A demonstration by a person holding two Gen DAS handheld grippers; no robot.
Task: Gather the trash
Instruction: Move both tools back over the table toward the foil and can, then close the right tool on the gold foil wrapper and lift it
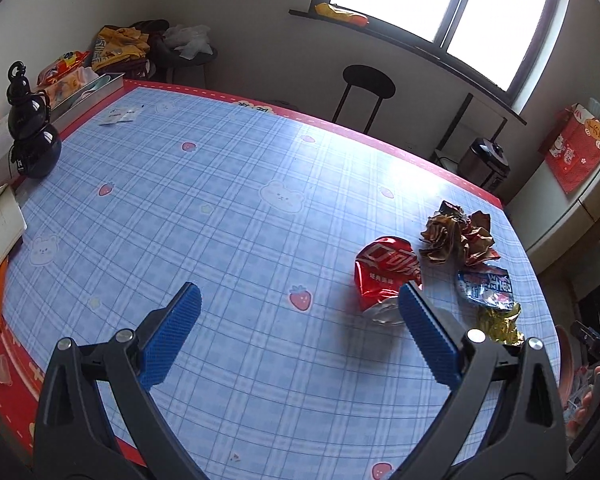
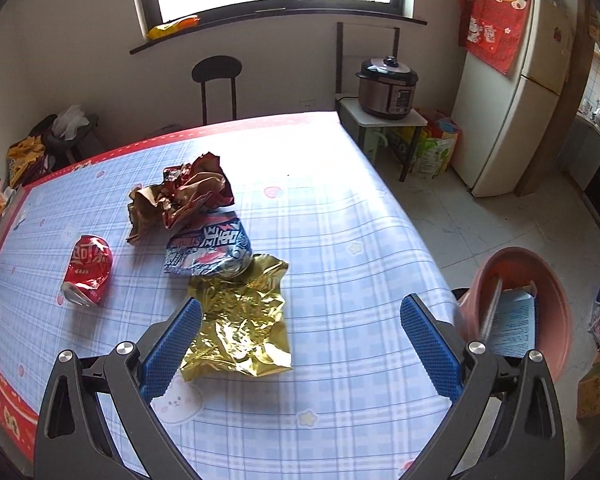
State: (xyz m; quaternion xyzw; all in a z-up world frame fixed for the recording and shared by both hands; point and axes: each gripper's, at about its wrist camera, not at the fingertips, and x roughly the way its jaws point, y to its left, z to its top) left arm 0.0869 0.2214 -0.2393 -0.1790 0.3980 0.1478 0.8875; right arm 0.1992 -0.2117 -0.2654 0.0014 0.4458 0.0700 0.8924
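Note:
Trash lies on the blue checked tablecloth: a crushed red can, a crumpled brown wrapper, a blue and white packet and a gold foil wrapper. My left gripper is open and empty above the table, its right finger just in front of the can. My right gripper is open and empty, its left finger at the gold foil's left edge. A pink bin stands beside the table's right edge.
A black gourd-shaped bottle and a metal tray stand at the table's far left. A black stool is behind the table. A rice cooker on a small stand and a fridge are at the right.

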